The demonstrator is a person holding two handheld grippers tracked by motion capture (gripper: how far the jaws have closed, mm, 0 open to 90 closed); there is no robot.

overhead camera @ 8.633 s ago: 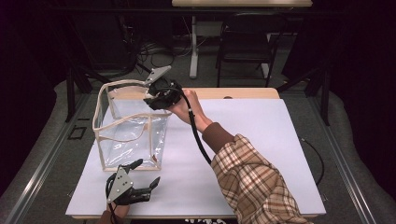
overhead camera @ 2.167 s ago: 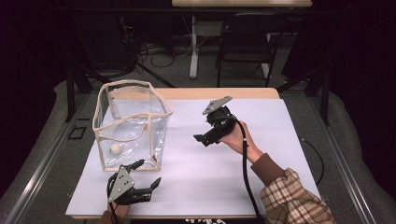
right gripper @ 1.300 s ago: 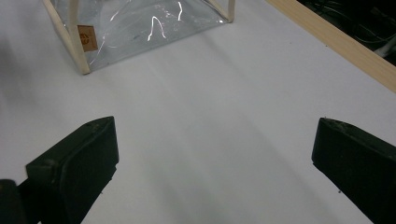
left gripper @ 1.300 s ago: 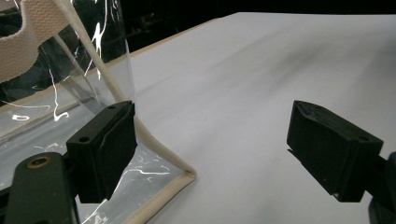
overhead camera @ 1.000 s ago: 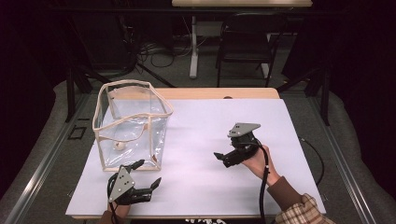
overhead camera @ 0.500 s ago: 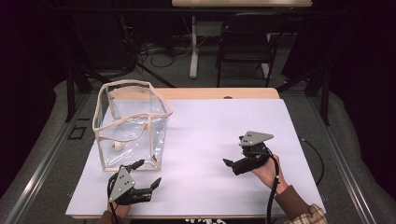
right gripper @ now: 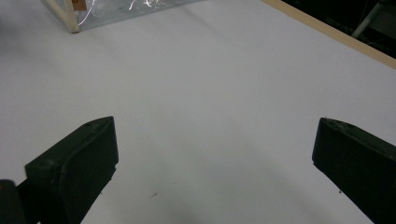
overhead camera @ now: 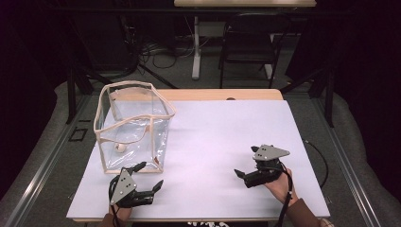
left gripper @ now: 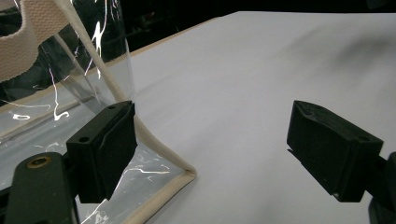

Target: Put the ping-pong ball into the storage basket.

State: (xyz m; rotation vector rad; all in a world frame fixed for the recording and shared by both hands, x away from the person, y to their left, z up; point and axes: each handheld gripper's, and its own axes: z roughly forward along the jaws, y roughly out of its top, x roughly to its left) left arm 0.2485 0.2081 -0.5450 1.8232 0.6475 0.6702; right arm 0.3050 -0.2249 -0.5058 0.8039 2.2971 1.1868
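White table surface with a wood edge at the far side; dark room behind, a chair and cables on the floor beyond. I note the clear bag, beige-trimmed and standing upright with its mouth open, at the table's left side. A small pale ball lies on its bottom, seen through the plastic. My left gripper sits at the near left edge, jaws spread apart and holding nothing; in the left gripper view its left jaw is just beside the bag's near lower corner, whether touching the trim I cannot tell, while the other jaw stands over bare table. My right gripper is at the near right, well apart from the bag, held in the right hand with its cable trailing back toward the near edge. Its jaws are also wide and empty; the right gripper view has bare table between them and the bag's corner far off at upper left.
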